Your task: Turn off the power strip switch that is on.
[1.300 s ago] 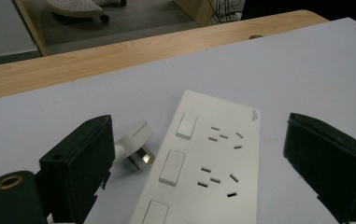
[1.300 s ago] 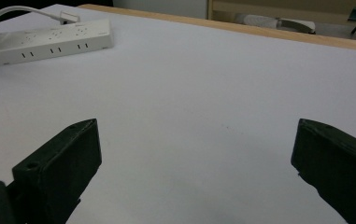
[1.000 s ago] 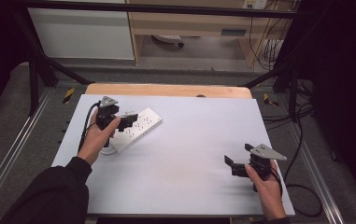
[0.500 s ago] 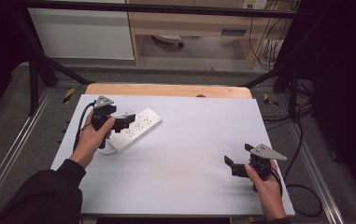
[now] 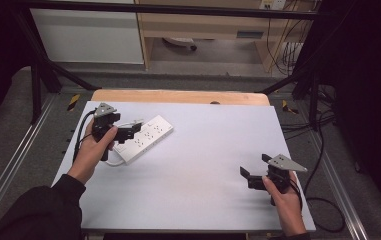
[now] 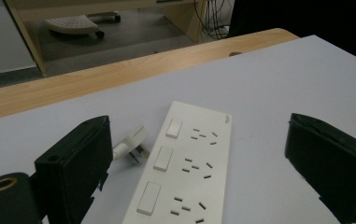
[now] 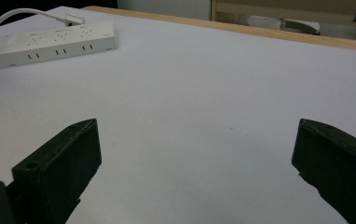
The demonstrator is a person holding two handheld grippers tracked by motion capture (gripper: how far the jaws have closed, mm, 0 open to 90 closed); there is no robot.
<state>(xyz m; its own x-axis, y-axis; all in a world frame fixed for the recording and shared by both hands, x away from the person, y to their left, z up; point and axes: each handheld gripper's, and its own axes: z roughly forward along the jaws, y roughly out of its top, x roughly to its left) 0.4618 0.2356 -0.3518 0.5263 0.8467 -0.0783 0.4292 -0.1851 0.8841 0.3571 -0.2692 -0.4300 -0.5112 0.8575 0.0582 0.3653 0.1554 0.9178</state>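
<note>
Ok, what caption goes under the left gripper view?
Open left gripper poised over a white power strip, its plug lying beside it.

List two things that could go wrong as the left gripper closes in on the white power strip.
1. The left gripper hangs wide open over the white plastic power strip; its jaws might press a rocker switch.
2. The white plug and its cord lie right beside the strip by one jaw, so they may get snagged or dragged.
</note>
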